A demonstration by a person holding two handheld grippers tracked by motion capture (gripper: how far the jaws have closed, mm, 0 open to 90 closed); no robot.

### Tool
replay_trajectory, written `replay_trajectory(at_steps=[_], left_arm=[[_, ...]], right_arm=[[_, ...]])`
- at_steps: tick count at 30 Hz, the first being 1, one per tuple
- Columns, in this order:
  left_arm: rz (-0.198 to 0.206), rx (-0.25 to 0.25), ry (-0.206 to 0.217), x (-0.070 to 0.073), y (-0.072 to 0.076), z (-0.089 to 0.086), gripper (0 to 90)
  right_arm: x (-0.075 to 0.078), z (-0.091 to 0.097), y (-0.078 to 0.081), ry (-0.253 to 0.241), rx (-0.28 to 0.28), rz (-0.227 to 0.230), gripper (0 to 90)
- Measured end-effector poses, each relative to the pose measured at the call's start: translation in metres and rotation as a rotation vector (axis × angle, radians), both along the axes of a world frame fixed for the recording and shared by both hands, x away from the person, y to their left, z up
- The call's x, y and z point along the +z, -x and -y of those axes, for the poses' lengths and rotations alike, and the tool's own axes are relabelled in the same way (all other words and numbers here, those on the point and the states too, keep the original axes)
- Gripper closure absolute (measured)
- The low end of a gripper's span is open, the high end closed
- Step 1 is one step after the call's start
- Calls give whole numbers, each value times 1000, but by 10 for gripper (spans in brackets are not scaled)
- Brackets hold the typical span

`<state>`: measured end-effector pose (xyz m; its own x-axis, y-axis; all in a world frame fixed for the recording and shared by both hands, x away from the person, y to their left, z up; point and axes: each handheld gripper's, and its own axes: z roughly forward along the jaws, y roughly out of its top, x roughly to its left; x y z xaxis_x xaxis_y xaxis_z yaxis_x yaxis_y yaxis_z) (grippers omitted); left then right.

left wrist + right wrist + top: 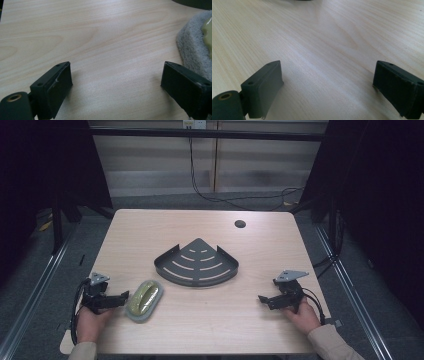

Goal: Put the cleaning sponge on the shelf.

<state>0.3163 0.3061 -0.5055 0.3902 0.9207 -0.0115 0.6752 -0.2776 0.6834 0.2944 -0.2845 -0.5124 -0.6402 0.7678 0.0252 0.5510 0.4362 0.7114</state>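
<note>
At seven o'clock on the desk [200, 325], the sponge [143, 299] lies untouched beside the left hand-held gripper [121, 296], whose jaws are spread empty. The right hand-held gripper [262, 299] is likewise released. Nothing is grasped yet; the corner rack [197, 264] at centre is seen unfilled.

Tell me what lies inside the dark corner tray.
Nothing: the corner tray shows a bare slotted floor. The table under it is covered. The sponge lies outside, beside the left gripper.
</note>
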Motion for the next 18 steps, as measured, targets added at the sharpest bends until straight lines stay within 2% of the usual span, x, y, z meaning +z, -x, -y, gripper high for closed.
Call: replay_trajectory(at_steps=[3, 7, 9, 11, 12, 13, 14, 15, 16, 18], left_arm=[[-22, 10, -10, 3, -1, 0, 109], [-89, 43, -55, 11, -4, 0, 162], [-103, 15, -75, 15, -5, 0, 179], [-121, -1, -71, 19, -6, 1, 201], [-147, -15, -72, 23, -6, 1, 212], [-147, -15, -72, 23, -6, 1, 212], [-172, -33, -65, 26, -6, 1, 213], [-172, -33, -65, 26, -6, 1, 214], [-208, -55, -35, 29, -5, 1, 221], [-215, -62, -30, 31, -4, 1, 233]], right_arm=[[0, 0, 0, 0, 2, 2, 81], [0, 0, 0, 0, 1, 1, 81], [0, 0, 0, 0, 1, 1, 81], [0, 0, 0, 0, 1, 2, 81], [0, 0, 0, 1, 0, 1, 81], [0, 0, 0, 1, -1, 1, 80], [0, 0, 0, 1, 1, 2, 80], [0, 0, 0, 1, 1, 2, 80], [0, 0, 0, 3, -4, 1, 81], [0, 0, 0, 3, -4, 1, 80]])
